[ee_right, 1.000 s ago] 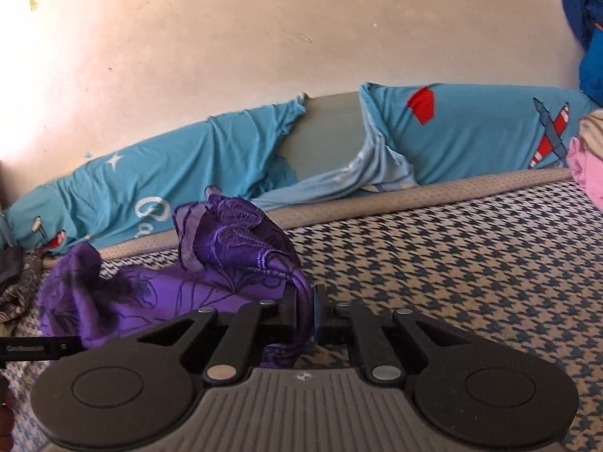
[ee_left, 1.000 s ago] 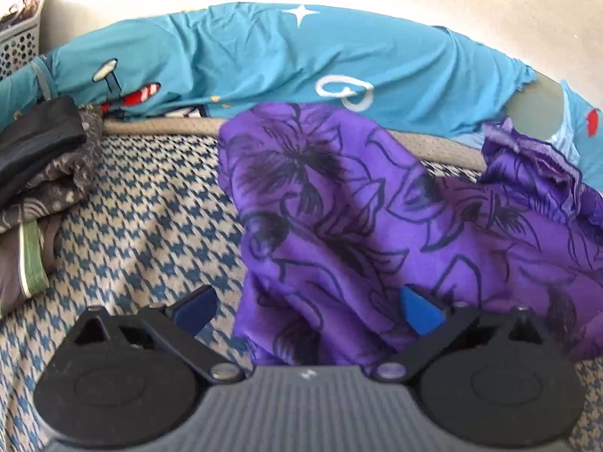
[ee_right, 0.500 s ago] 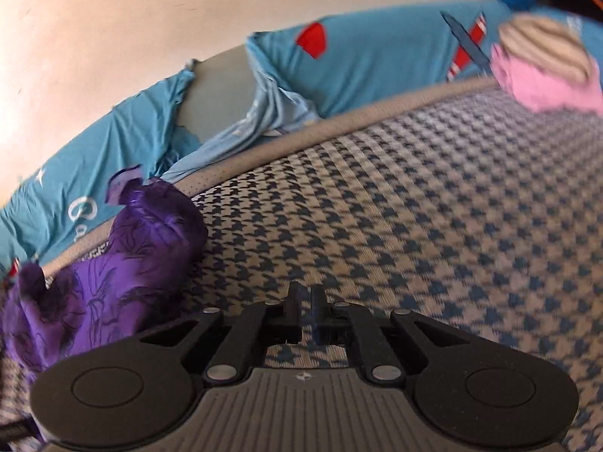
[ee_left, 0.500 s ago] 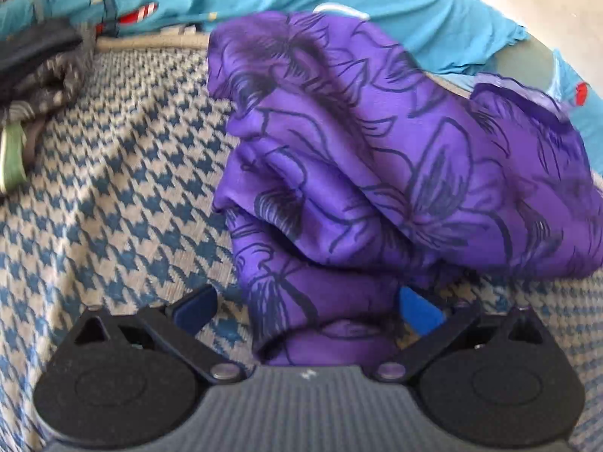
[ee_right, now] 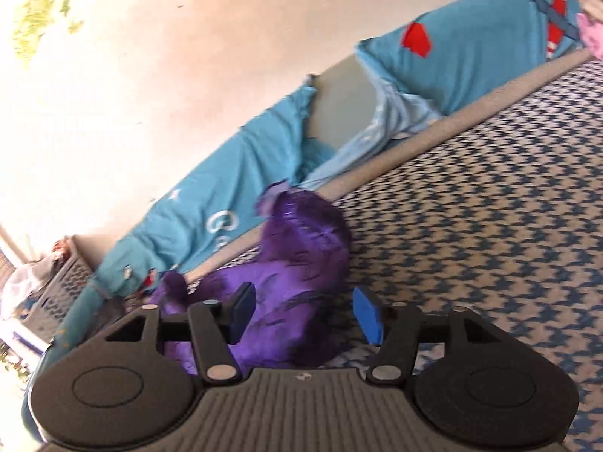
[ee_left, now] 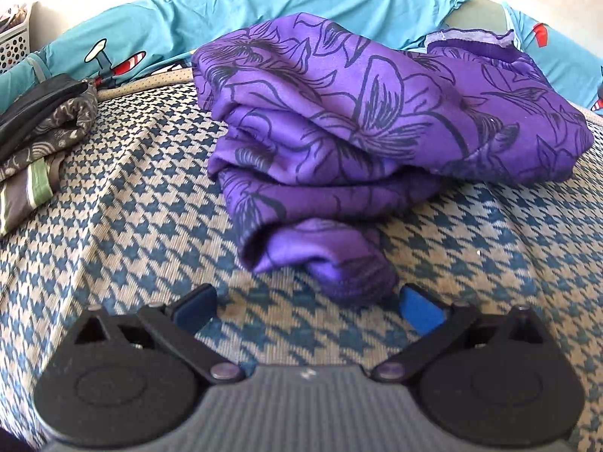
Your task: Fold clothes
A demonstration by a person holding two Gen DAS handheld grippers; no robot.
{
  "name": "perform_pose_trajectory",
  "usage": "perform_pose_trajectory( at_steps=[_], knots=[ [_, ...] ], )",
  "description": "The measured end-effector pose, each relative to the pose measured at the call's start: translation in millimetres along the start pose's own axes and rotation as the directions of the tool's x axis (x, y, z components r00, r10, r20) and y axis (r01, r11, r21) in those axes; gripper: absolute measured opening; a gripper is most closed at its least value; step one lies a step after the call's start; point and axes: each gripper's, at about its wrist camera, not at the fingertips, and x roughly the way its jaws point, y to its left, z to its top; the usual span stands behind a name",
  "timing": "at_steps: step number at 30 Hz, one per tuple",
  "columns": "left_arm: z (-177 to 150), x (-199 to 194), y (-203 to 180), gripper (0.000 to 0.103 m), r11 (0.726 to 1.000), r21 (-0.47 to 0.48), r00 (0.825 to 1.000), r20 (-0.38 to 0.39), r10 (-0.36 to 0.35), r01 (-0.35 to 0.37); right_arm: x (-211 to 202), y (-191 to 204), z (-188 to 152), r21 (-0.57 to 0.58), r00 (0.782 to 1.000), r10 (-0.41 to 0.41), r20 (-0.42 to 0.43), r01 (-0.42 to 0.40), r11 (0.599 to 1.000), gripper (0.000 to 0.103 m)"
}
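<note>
Bed surface (ee_left: 124,222): a blue-and-cream houndstooth cover is filling the lower and middle part of both views, with a beige piped edge running along its far side.
Teal bedding (ee_left: 264,3): it is lying across the top of the left wrist view behind the piped edge, printed with a star and aeroplanes; in the right wrist view it is slanting from lower left to upper right under a pale wall.
Purple floral garment (ee_left: 358,120): it is sitting in the centre of the left wrist view, folded into stacked layers on the houndstooth cover, its lowest rolled end pointing toward the camera; in the right wrist view (ee_right: 301,282) it is lying in the lower centre.
Dark folded clothes (ee_left: 41,128): they are piled at the left edge of the left wrist view, well apart from the purple garment.
Laundry basket (ee_left: 13,43): it is showing at the upper left edge, white and perforated.
Left gripper (ee_left: 307,307): its jaws are standing wide apart, holding nothing, with the garment's rolled end just beside the right blue pad.
Right gripper (ee_right: 303,314): its jaws are spread apart, empty, with purple cloth showing between and beyond them.
</note>
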Motion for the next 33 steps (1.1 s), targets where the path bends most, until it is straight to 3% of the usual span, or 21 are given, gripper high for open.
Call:
perform_pose_trajectory(
  at_steps=[3,7,15,16,18,19,21,30,33],
  knots=[
    [-2,-1,0,0.103,1.000,0.006,1.000,0.010,0.003,-0.003,10,8,-8,-0.047,0.999,0.032,-0.038,-0.033,0.998,0.078],
    [-8,-3,-3,0.103,1.000,0.010,1.000,0.021,0.007,-0.007,24,13,-23,-0.075,0.994,0.025,-0.104,-0.033,0.997,0.078],
    [-11,-5,-6,0.103,1.000,0.021,0.999,0.044,0.016,-0.017,41,24,-27,-0.126,0.993,0.017,-0.118,-0.032,0.991,0.078],
    [-11,-5,-6,0.103,1.000,0.022,0.999,0.045,0.015,-0.016,43,25,-28,-0.132,0.993,0.016,-0.120,-0.032,0.991,0.075],
    [-11,-5,-5,0.103,1.000,0.025,0.999,0.048,0.016,-0.017,48,28,-29,-0.145,0.992,0.014,-0.123,-0.032,0.989,0.047],
    [-10,-5,-5,0.103,1.000,0.025,0.999,0.050,0.016,-0.018,49,29,-29,-0.151,0.992,0.016,-0.124,-0.035,0.988,0.041],
    [-11,-5,-5,0.103,0.999,0.026,0.999,0.052,0.018,-0.019,48,34,-28,-0.160,0.992,0.045,-0.119,-0.063,0.985,0.017],
    [-5,-9,-9,0.103,0.999,0.037,0.999,0.024,0.038,-0.039,45,53,-18,-0.167,0.978,0.185,-0.092,-0.198,0.966,0.010],
    [0,-17,-19,0.103,0.992,0.103,0.996,0.047,0.072,-0.076,45,58,-11,-0.149,0.969,0.234,-0.077,-0.243,0.958,0.008]
  ],
)
